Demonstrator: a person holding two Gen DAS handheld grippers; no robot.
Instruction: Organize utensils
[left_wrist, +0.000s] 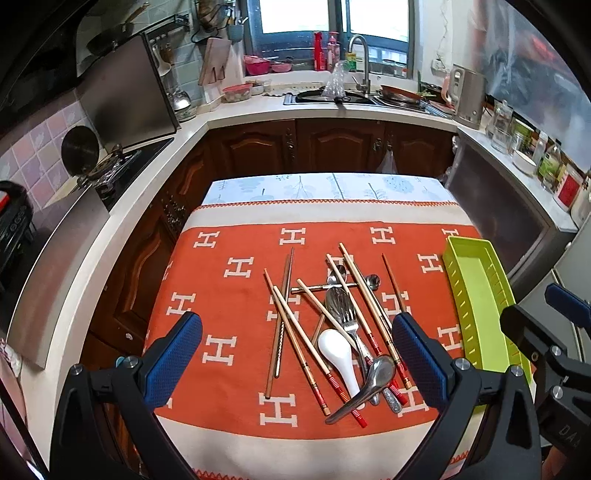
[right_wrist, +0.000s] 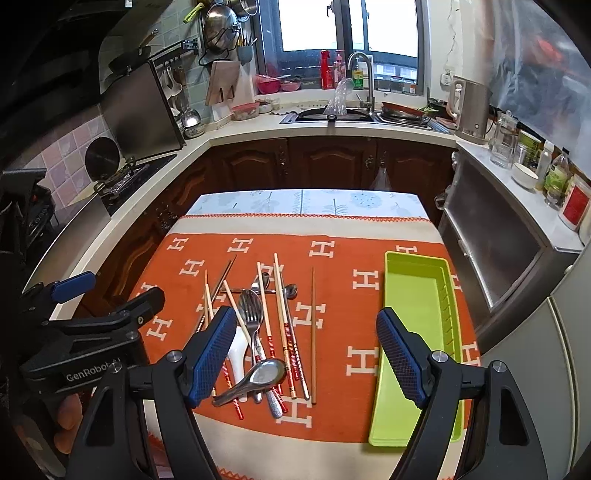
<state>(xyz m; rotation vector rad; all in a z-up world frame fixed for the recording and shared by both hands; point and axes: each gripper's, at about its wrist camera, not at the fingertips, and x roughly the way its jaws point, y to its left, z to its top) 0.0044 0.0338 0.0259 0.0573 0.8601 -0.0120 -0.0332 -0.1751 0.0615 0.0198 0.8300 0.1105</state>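
"GenRobot" is printed on my left hand-held gripper (right_wrist: 110, 328) — its fingers stand apart, empty. My right hand-held gripper (right_wrist: 306, 354) is spread too, nothing between. The utensil pile (right_wrist: 258, 332) lies left of the green tray (right_wrist: 417, 295), long axes mostly running away from me, parallel to the tray; bare tabletop (right_wrist: 343, 325) lies between.

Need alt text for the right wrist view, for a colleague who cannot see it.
A pile of chopsticks, spoons and a fork lies on an orange cloth, with an empty green tray to its right. The open right claw hovers above, holding nothing.
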